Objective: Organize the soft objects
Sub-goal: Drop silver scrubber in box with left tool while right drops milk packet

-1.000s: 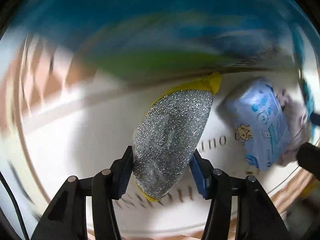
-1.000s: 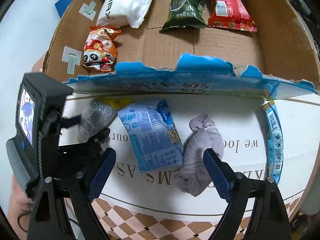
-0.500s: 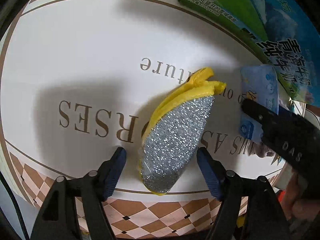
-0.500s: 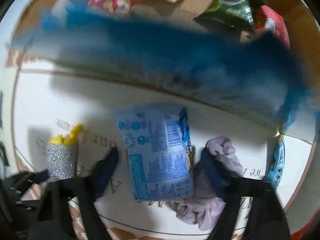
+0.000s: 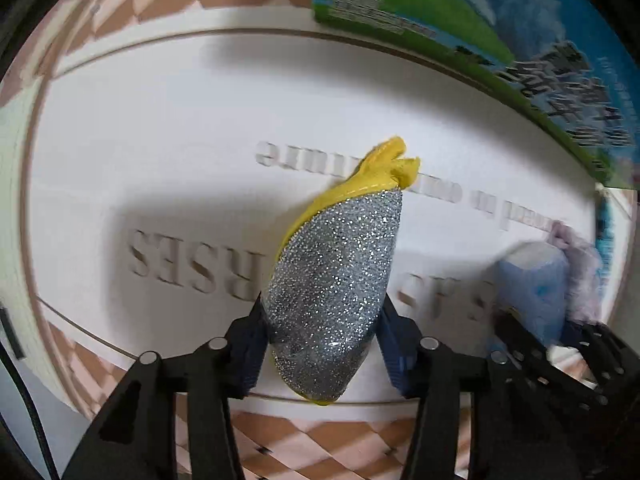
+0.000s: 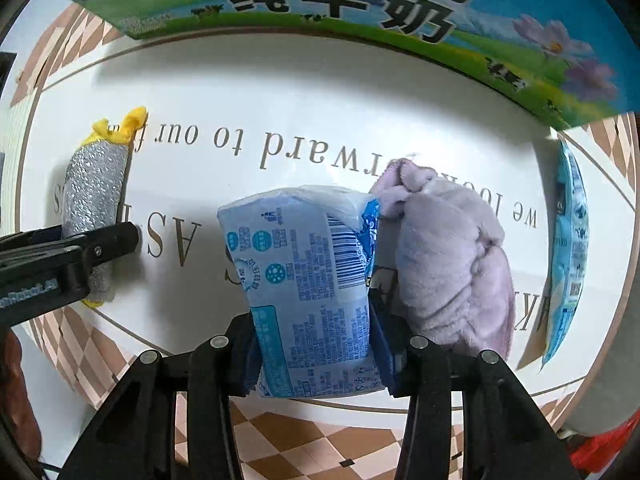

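Observation:
A silver glitter sponge [image 5: 336, 280] with a yellow edge stands tilted on the white lettered mat [image 5: 160, 140]. My left gripper [image 5: 323, 344] is closing on it, and both blue pads press its lower sides. In the right wrist view a light blue tissue pack [image 6: 312, 280] sits between the pads of my right gripper [image 6: 316, 354], whose jaws are closing and pinch its sides. A lilac plush cloth [image 6: 452, 256] lies against the pack's right side. The sponge [image 6: 96, 192] and left gripper [image 6: 104, 248] show at the left there.
A printed milk carton box [image 6: 340, 0] with a blue and green flap borders the mat's far side. A thin blue packet [image 6: 568, 248] lies at the mat's right edge. The mat's checkered rim [image 6: 288, 440] runs along the near side.
The left jaws, apart around the sponge half a second ago, have closed onto it. The right gripper has come down over the tissue pack and closed on its sides.

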A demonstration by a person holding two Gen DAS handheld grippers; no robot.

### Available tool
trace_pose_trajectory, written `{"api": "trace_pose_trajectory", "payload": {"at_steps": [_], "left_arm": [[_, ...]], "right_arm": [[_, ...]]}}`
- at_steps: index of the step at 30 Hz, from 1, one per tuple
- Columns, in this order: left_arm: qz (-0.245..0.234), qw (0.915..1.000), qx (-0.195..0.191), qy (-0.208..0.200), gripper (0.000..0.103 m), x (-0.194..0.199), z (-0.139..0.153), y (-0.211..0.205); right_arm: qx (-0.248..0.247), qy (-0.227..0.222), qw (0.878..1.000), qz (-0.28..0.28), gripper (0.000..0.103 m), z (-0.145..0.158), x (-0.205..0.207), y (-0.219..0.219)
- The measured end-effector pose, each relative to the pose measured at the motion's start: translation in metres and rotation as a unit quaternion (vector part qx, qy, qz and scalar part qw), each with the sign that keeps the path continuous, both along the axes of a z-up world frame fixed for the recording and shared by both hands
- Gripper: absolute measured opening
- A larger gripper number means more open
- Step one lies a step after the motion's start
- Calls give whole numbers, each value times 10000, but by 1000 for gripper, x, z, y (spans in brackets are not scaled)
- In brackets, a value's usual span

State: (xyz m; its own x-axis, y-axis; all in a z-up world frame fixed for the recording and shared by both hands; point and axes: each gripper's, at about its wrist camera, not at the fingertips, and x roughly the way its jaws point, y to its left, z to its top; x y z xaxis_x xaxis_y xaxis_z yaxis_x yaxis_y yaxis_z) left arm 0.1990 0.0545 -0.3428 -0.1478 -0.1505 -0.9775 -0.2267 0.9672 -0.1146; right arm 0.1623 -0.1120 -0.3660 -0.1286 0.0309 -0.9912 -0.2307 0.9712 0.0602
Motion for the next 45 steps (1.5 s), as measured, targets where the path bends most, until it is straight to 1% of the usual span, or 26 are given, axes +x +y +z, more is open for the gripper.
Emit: {"api": "trace_pose_trajectory", "payload": {"at_steps": [1,2,3,4,6,7,9,11,12,13,14,16,17,18,20,21,23,24,27,30,32,34,36,39,42,45], "left_arm": [[122,9997,-196,24,46,-2,4,-1],[126,9996,-268,-46,46,-3,12,-4],[74,9996,-226,-142,46,-3,19,-7],[28,9995,-201,-243,46,-3,28,-9],[18,9986,-364,-374,46,-6,51,-13],[24,9978,-490,-444,46,-5,65,-15],[22,9961,-642,-602,46,1,87,-7],[-21,9931,-821,-837,46,13,116,-3],[-60,9916,-917,-908,46,15,129,-11],[-67,9899,-1043,-953,46,24,140,-11],[-30,9872,-1241,-1002,46,40,153,-17],[-104,9838,-1413,-1098,46,69,172,-22],[-137,9834,-1398,-1150,46,79,175,-34],[-188,9831,-1361,-1208,46,96,181,-36],[-219,9844,-1231,-1235,46,128,180,-49],[-184,9853,-1227,-1170,46,142,178,-47],[-6,9864,-1334,-958,46,171,164,-45],[52,9873,-1328,-870,46,179,156,-45],[143,9915,-1209,-461,46,205,124,-46],[55,9943,-1053,-135,46,218,94,-54],[-73,9956,-934,32,46,218,81,-59],[-132,9956,-910,172,46,218,70,-63],[-71,9954,-900,310,46,217,58,-64],[-48,9954,-862,411,46,220,43,-64],[-69,9954,-839,457,47,219,38,-64],[-70,9953,-862,436,48,218,38,-65]], "right_arm": [[4,-12,10000,-57,45,2,2,-3],[40,-39,9999,-102,42,4,1,-4],[77,-74,9998,-148,42,9,10,-5],[122,-146,9997,-180,41,17,11,-7],[227,-248,9991,-240,41,33,6,-8],[353,-308,9985,-293,41,47,6,-12],[536,-411,9971,-339,40,70,6,-18],[760,-626,9944,-397,40,106,9,-29],[851,-718,9928,-430,40,121,12,-43],[985,-856,9901,-511,40,142,20,-53],[1083,-945,9879,-585,40,157,25,-59],[1313,-1105,9824,-733,40,188,43,-72],[1392,-1165,9805,-746,40,199,50,-75],[1440,-1217,9793,-735,40,208,58,-67],[1465,-1343,9772,-746,40,220,86,-69],[1440,-1378,9769,-769,40,220,97,-69],[1395,-1315,9768,-949,40,209,136,-65],[1394,-1275,9768,-1007,40,200,146,-59],[1269,-1031,9780,-1293,40,162,182,-58],[1247,-822,9783,-1438,40,125,194,-57],[1229,-731,9788,-1465,40,109,202,-53],[1261,-618,9789,-1481,40,98,208,-50],[1235,-540,9797,-1484,40,91,213,-48],[1200,-455,9811,-1451,40,82,218,-44],[1146,-370,9823,-1437,40,71,220,-39],[1134,-298,9827,-1431,41,66,221,-35]]}}
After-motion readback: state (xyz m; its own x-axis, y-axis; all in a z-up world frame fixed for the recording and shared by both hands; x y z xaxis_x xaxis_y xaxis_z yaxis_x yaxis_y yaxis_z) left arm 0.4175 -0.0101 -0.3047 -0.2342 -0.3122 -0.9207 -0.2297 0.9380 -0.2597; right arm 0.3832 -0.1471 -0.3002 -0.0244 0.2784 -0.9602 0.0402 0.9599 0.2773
